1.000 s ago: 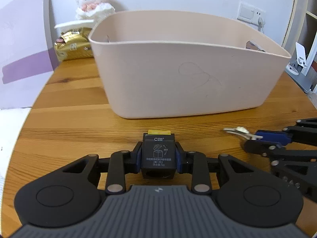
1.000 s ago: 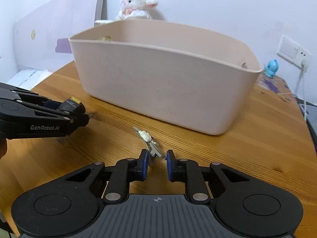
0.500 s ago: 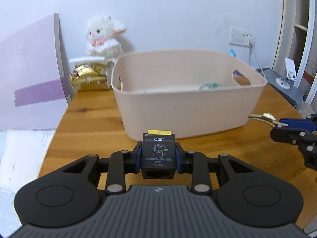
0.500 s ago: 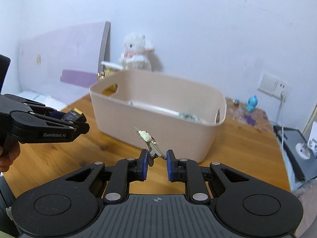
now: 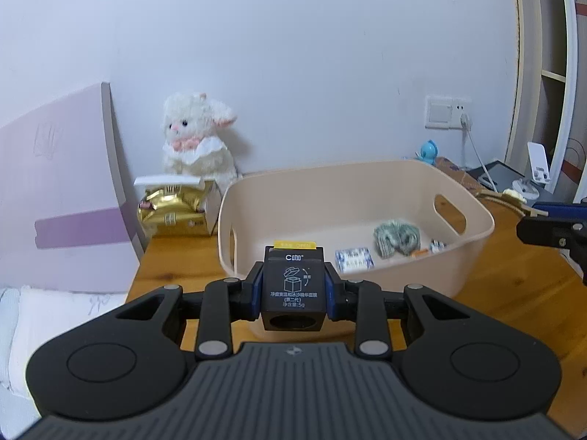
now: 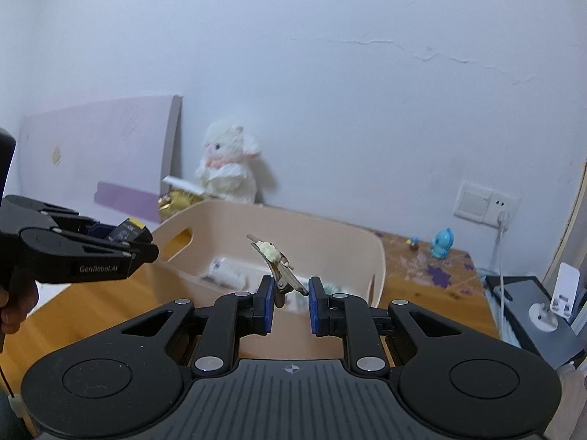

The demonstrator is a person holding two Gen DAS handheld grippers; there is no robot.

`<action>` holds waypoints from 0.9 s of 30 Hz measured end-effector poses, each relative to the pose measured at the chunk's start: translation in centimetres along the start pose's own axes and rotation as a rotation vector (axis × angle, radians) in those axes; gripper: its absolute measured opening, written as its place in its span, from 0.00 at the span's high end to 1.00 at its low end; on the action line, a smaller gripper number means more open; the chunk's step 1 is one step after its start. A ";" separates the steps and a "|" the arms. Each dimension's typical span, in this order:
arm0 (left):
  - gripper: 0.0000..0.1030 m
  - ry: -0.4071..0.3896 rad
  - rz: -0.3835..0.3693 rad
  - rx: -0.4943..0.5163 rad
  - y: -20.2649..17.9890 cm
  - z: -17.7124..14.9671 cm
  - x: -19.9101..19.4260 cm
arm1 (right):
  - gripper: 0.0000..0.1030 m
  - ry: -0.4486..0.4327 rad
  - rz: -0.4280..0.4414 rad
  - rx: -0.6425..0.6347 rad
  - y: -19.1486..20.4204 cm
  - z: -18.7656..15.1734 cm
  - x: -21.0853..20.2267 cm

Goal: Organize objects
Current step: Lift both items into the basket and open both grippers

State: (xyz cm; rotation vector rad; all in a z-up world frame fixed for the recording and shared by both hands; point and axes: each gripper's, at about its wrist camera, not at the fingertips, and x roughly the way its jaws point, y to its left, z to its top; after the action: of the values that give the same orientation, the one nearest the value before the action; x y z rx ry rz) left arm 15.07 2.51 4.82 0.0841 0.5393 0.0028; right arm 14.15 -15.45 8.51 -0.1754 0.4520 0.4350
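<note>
The left gripper [image 5: 293, 289] is clamping a small black box [image 5: 293, 286] with a yellow tab on top, its blue pads pressing both sides of the box. It is hovering above the wooden table [image 5: 513, 304], just in front of the near rim of the beige bin [image 5: 473, 249]. The right gripper [image 6: 291, 302] is pinching the base of a hair clip [image 6: 277, 264] that is carrying a pale ornament; the clip is tilting up and away to the left from between the pads, and the gripper is holding it in the air in front of the bin [image 6: 378, 256]. In the left wrist view the right gripper [image 5: 550, 220] is showing at the right edge, beside the bin's right wall.

Inside the bin a blue-and-white packet [image 5: 354, 259], a crumpled green cloth [image 5: 396, 236] and a few small items are lying on the floor. Behind the bin a gold foil bag [image 5: 172, 212] is resting on the table, and a white plush lamb [image 5: 198, 139] is sitting against the wall. A wall socket [image 5: 447, 112] is sitting to the right.
</note>
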 end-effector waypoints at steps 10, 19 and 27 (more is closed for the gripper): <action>0.67 0.007 0.039 0.020 -0.8 2.8 5.3 | 0.83 0.034 -0.047 0.017 -1.7 1.2 6.2; 0.67 0.153 0.075 0.030 -1.2 3.1 12.2 | 0.83 0.159 -0.066 0.030 -2.9 0.1 12.2; 0.67 0.279 0.066 0.022 -1.4 2.5 15.6 | 0.82 0.247 -0.056 0.052 -3.2 -1.4 14.9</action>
State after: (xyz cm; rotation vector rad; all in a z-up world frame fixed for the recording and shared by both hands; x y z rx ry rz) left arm 29.72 1.27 -1.15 0.1239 0.8154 0.0736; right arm 27.14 -13.16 0.68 -0.1917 0.6986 0.3475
